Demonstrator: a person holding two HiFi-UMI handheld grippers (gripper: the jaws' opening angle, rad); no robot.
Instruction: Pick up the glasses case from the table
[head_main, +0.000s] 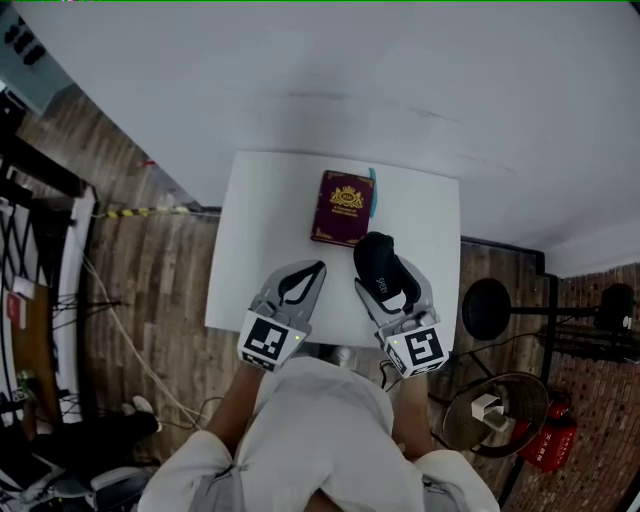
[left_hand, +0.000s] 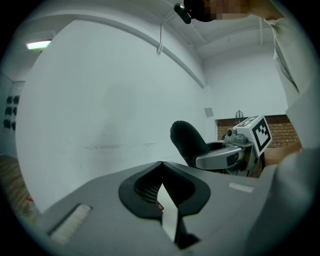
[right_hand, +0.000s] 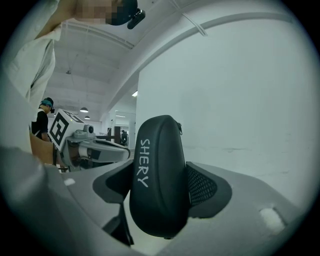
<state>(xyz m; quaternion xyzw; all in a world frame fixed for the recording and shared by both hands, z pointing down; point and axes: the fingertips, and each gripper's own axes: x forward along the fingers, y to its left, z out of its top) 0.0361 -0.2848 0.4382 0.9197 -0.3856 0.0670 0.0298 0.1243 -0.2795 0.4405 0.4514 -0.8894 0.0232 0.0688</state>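
Black mesh-padded jaws of the right gripper (right_hand: 159, 184) clamp the black glasses case (right_hand: 159, 150), lettered SHERY, which stands on end between them. Left gripper (left_hand: 161, 165) alongside: jaws together, tips touching, nothing between. Both are over the near half of the white table (head_main: 250, 250); a maroon book (head_main: 343, 207) lies beyond.

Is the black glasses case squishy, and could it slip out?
Probably stiff: the glasses case shows no dent where the fingers press on both sides. It looks light, being small and likely hollow. Its smooth, curved shell might slip or twist, though the fingers look ribbed for grip.
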